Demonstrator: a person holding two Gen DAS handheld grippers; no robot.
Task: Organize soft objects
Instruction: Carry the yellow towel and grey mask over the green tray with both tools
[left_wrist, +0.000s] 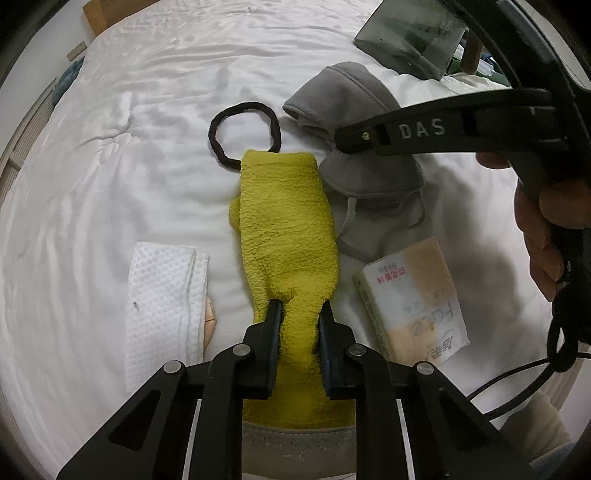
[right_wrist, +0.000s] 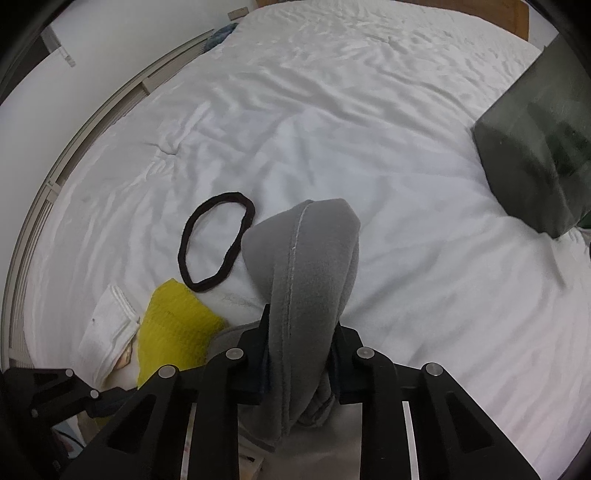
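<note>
Soft items on a white bed sheet (left_wrist: 147, 122), both grippers clamped on cloth.

Left gripper (left_wrist: 297, 314): pads pinched on the near end of a yellow cloth (left_wrist: 288, 221), which stretches away from it. Beyond the cloth's far end, a black hair band (left_wrist: 214, 140); left of the gripper, a white towel (left_wrist: 162, 295); right, a tissue pack (left_wrist: 410, 299). Right gripper (right_wrist: 301, 332): closed on a grey fleece cloth (right_wrist: 310, 266), bunched upward between its pads.

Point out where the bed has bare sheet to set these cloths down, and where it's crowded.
Free: the wide white sheet beyond the black hair band, and the stretch between the grey cloth and the dark box. Crowded: around the yellow cloth, with white towel and tissue pack close beside it.
</note>
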